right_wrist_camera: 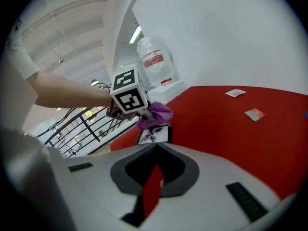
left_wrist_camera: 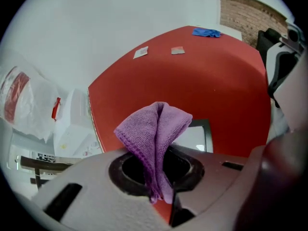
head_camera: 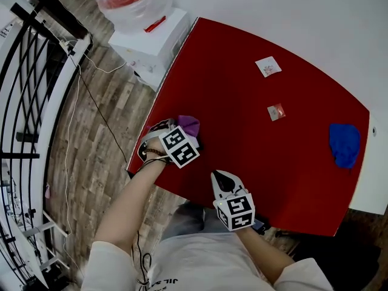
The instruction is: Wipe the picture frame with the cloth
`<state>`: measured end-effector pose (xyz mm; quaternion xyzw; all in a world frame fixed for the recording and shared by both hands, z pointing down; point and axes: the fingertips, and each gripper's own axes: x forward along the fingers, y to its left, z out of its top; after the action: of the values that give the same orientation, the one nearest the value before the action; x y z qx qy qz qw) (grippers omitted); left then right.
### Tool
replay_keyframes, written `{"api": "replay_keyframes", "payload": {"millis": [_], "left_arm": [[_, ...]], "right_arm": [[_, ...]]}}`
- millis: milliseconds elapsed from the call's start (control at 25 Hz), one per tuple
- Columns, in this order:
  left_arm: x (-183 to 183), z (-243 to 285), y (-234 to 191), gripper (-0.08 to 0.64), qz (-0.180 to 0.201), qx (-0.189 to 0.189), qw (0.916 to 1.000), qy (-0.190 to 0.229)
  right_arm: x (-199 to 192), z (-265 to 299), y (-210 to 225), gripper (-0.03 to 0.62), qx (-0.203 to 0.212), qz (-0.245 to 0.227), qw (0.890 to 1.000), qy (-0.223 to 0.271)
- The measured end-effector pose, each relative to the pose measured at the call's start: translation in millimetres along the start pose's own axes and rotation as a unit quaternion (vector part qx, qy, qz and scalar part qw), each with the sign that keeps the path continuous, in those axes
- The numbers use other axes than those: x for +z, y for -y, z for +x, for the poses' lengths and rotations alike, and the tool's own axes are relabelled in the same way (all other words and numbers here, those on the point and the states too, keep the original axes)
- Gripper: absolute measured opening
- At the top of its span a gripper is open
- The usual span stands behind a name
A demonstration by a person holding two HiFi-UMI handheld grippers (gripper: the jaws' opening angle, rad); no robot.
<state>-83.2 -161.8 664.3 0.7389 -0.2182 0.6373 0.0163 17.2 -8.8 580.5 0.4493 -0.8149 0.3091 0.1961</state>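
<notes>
Purple cloth (head_camera: 189, 125) near red table (head_camera: 291, 180) edge

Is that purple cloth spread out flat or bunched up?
Bunched: the purple cloth stands folded, pinched in the shut jaws of the left gripper.

A: The table (head_camera: 242, 120) is plain red; the cloth (left_wrist_camera: 156, 126) is purple with a fine knit; the second cloth (head_camera: 344, 144) is blue.
B: The picture frame (right_wrist_camera: 155, 134) has a black border and a black-and-white print. The marker cube (head_camera: 179, 145) has black squares on white. The floor (head_camera: 103, 162) has grey-brown planks.
</notes>
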Motion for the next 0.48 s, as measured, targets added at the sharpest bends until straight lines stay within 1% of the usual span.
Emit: {"api": "replay_keyframes", "payload": {"millis": [120,200,320,480], "left_arm": [[8,3,-10,0.063,0.007,0.001,1.0000,-0.003],[10,6,-2,0.063,0.012,-0.005,0.9999,-0.006],[8,11,28,0.063,0.021,-0.025,0.9994,-0.010],[1,9,72,0.063,0.016,-0.053,0.9984,-0.008]], "right_arm": [[-6,-7,11,0.005,-0.012,0.006,1.000,-0.005],[-9,-10,21,0.005,-0.020,0.012,1.000,-0.006],[-11,-13,32,0.005,-0.029,0.019,0.999,-0.006],[-12,-10,39,0.005,-0.028,0.019,0.999,-0.009]]}}
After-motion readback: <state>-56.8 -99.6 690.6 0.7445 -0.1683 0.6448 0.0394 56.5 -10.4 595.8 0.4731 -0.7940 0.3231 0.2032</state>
